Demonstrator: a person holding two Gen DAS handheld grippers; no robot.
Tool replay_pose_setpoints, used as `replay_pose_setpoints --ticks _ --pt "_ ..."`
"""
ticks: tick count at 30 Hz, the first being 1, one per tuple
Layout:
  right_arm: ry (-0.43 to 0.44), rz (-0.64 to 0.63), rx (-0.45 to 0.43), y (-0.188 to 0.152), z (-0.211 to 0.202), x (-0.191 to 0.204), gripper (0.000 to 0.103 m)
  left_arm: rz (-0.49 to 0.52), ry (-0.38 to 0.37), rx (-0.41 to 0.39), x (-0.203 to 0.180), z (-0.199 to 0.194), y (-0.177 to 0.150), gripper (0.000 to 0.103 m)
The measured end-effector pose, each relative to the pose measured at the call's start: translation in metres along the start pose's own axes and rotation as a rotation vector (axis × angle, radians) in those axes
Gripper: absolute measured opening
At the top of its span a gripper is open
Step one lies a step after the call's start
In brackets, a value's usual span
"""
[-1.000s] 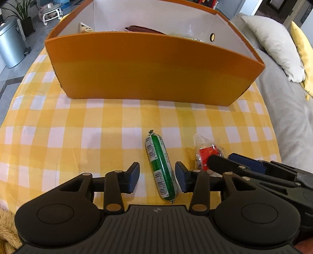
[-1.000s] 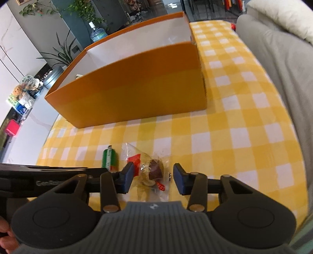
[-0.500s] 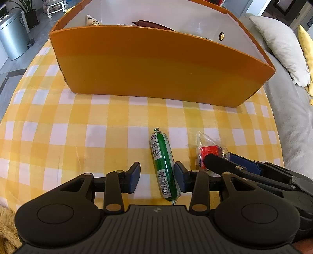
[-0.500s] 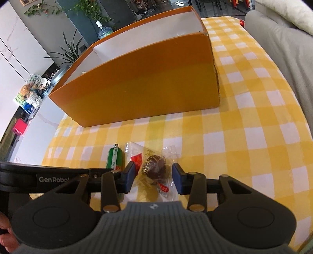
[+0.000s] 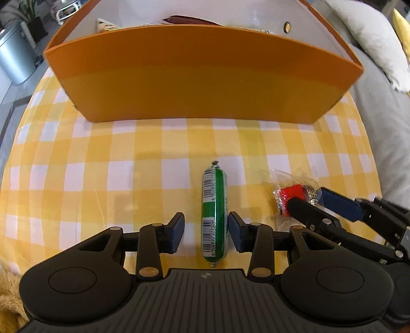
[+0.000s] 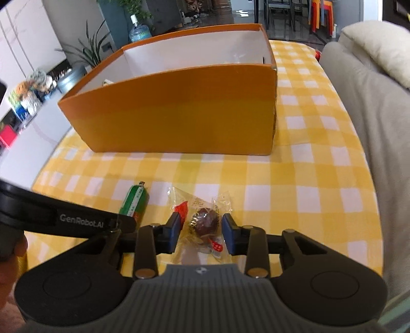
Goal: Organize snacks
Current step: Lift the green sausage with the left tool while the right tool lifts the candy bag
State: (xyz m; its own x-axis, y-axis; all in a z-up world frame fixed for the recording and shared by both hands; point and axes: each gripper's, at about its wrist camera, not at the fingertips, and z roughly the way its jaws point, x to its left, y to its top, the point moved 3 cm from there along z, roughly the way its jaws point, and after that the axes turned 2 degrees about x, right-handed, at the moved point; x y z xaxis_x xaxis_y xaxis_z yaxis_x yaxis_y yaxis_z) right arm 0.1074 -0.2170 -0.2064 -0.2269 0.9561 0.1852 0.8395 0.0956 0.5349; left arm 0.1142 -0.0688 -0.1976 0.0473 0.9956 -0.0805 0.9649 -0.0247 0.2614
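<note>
Closing in on two snacks at once, I judge this to be the pick-up step, with the drop into the box yet to come. Largest first: the tabletop (image 5: 84,164), under its yellow checked cloth, carries the orange box (image 5: 200,84), which stands well beyond both snacks; over its near wall I can make out a dark red packet (image 5: 189,20) and a pale wrapper (image 5: 106,25) inside, the rest being hidden. Nearer me, the green sausage stick (image 5: 215,212) lies lengthwise between the jaws of the left hand-held gripper (image 5: 206,231), which have just been narrowing; the far pad sits against its side, the other stands clear, so nothing is gripped yet. Just beside it lies the wrapped sweet (image 6: 205,221), a dark ball in clear crinkly film, between the jaws of the right hand-held gripper (image 6: 201,231), likewise just narrowing, pads touching the film only. Next, I reckon, both must pinch fully, lift above the box wall, and release inside.
</note>
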Motion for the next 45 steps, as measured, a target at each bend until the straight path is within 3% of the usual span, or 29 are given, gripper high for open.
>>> replay_pose_setpoints --ticks 3,13,19,31,45 --pt "-0.021 -0.050 -0.002 0.000 0.003 0.005 0.035 0.031 0.022 0.017 -0.004 0.004 -0.002 0.036" --pt "0.032 0.008 -0.030 0.004 0.011 -0.001 0.048 0.040 0.042 0.026 -0.002 0.010 -0.001 0.031" --pt "0.057 0.036 -0.033 0.005 0.012 -0.003 0.039 0.064 0.052 -0.001 -0.004 0.011 0.002 0.031" --pt "0.058 0.023 -0.029 0.004 0.012 -0.001 0.038 0.084 0.046 -0.025 -0.007 0.014 0.007 0.024" --pt "0.036 -0.004 -0.029 0.000 -0.004 0.005 0.038 0.018 -0.033 -0.119 0.024 -0.032 -0.006 0.024"
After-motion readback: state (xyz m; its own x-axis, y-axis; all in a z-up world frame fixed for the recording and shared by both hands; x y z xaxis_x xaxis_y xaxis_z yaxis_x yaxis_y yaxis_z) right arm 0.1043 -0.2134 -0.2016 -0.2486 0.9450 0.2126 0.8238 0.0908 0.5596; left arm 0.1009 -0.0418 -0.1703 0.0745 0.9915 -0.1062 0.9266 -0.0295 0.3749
